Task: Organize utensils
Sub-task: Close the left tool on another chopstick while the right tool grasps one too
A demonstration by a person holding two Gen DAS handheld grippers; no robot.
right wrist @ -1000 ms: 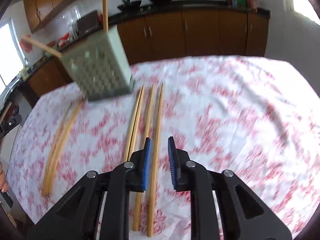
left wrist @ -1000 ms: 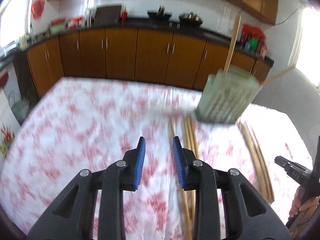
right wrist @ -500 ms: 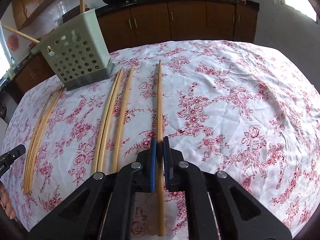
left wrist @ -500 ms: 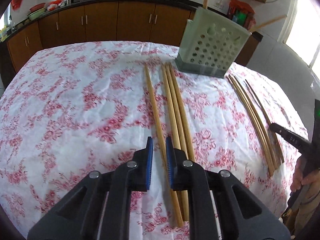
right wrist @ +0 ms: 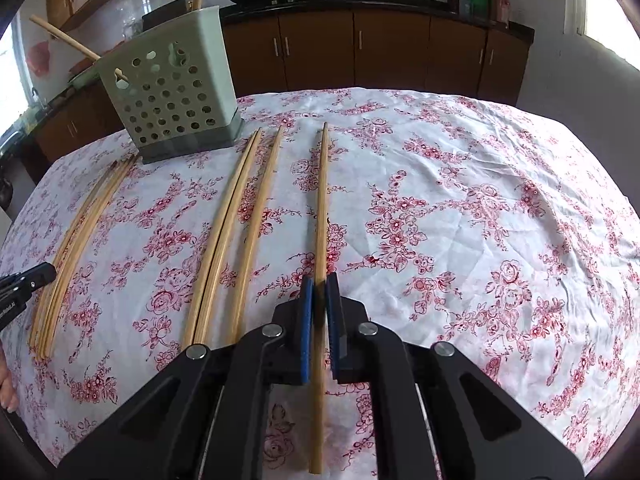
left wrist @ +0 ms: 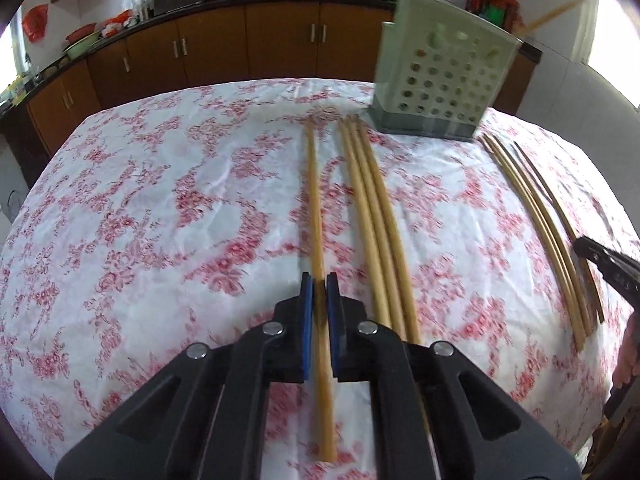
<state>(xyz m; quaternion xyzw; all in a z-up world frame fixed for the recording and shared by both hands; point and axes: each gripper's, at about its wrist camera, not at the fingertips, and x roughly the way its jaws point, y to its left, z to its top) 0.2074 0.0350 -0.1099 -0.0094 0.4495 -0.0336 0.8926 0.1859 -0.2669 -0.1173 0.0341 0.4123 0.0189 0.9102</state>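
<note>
White cloth printed with red flowers covers the table point(left wrist: 160, 200), and everything for the job lies on it. A pale green perforated holder point(left wrist: 440, 80) stands near the far edge, with two chopsticks already in it, one upright and one leaning outward. A bundle of three chopsticks point(left wrist: 376, 216) runs from the holder's foot toward the near edge. Another bundle point(left wrist: 532, 208) lies out toward the side edge.

Apart from both is a lone chopstick point(left wrist: 314, 200), lying far edge to near edge. In the left wrist view the left gripper point(left wrist: 319, 280) has just been closing, and its blue pads now pinch this stick toward its near end. In the right wrist view the right gripper point(right wrist: 319, 280) is likewise clamped tight on a lone chopstick point(right wrist: 322, 200). I cannot tell whether it is the same stick.

The step in hand looks like lifting a pinched stick to carry it to the holder. With the grip so near one end, the long free end would swing easily. It seems best to raise it straight off the cloth, clear of the bundle of three, then tip it upright over the holder's mouth before letting go.
</note>
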